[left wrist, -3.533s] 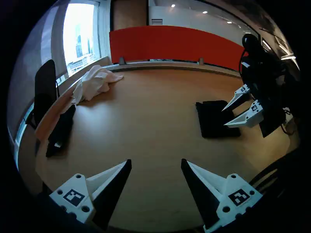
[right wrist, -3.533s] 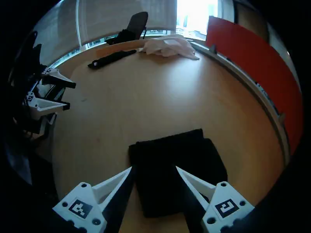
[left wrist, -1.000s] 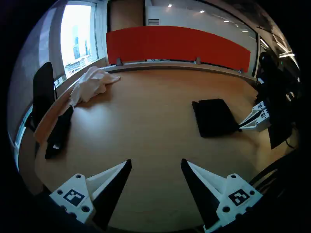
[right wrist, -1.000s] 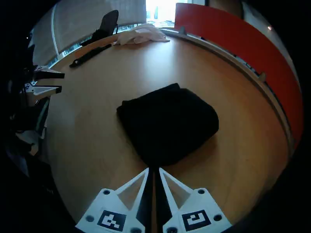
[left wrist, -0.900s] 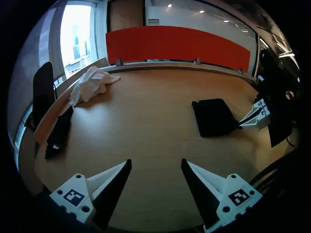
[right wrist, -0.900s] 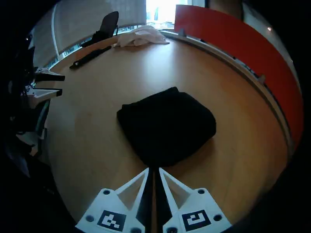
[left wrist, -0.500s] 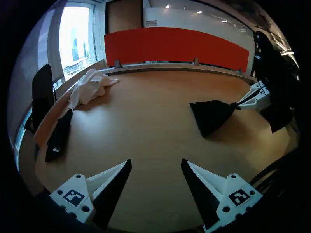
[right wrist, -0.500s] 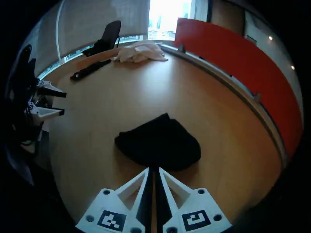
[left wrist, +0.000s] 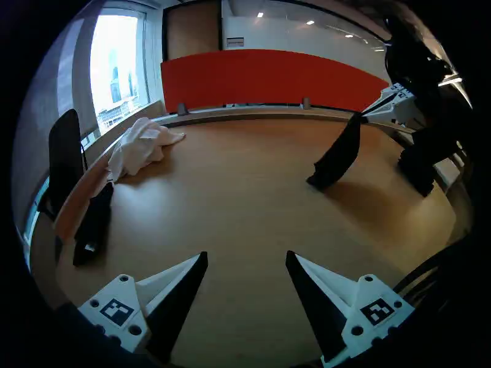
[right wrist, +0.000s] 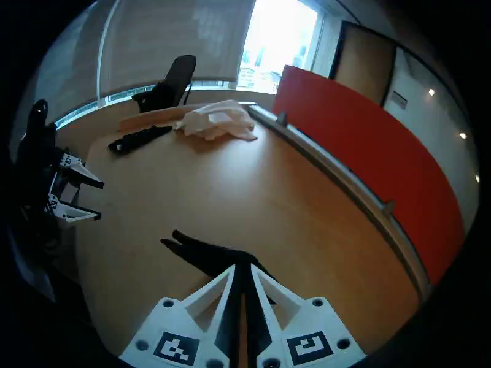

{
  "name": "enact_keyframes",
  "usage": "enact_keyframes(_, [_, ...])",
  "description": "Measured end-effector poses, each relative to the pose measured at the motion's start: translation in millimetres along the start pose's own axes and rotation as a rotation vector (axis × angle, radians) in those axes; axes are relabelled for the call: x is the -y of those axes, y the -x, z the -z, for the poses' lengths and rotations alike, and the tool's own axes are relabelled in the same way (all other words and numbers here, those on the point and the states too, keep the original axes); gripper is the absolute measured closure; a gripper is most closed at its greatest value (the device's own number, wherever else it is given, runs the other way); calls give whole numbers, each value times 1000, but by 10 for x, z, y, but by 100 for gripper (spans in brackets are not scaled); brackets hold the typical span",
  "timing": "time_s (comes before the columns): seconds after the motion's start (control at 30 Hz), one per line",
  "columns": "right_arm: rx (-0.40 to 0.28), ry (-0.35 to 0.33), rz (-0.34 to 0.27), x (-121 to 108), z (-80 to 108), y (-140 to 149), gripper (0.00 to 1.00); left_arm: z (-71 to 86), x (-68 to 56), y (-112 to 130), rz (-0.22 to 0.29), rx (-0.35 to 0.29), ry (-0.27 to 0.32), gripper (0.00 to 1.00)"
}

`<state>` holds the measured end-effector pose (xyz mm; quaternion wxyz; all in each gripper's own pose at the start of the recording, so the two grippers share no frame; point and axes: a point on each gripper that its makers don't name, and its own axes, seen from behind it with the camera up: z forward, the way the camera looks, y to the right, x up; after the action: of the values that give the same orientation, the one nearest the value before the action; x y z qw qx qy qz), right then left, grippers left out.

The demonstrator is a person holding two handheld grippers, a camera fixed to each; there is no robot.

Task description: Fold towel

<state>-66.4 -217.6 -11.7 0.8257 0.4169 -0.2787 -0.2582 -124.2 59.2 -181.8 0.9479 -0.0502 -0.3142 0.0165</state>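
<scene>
The bare wooden tabletop (left wrist: 239, 184) lies open midway; a crumpled white cloth (left wrist: 140, 142) and flat black bundle (left wrist: 93, 218) line its window-side edge, and a hanging black towel (left wrist: 336, 156) blocks the opposite side.

Left gripper (left wrist: 245, 254): fingers spread wide apart, nothing between them, held low and level over the near edge of the table (left wrist: 245, 184). Right gripper (right wrist: 243, 270): fingers pressed together on a corner of the black towel (left wrist: 334, 156), high above the table, across it from the left gripper.

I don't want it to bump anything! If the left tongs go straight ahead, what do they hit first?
Probably the bare wooden table, between the white cloth and the hanging black towel. The open left tongs tilt slightly down; depth is hard to judge.
</scene>
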Motion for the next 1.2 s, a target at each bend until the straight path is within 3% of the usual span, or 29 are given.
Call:
enact_keyframes(0.23, [-28, 24, 8, -172, 168, -215, 97, -22, -27, -72, 0, -10, 16, 6])
enact_keyframes(0.7, [-34, 82, -35, -503, 498, -177, 97, -79, -111, -192, -13, -21, 49, 6])
enact_keyframes(0.97, [-25, 141, -79, -884, 784, -66, 97, -128, -183, -247, -28, -19, 70, 6])
enact_keyframes(1.2, [13, 202, -107, -1263, 1065, 219, 97, -170, -224, -295, -35, -16, 79, 6])
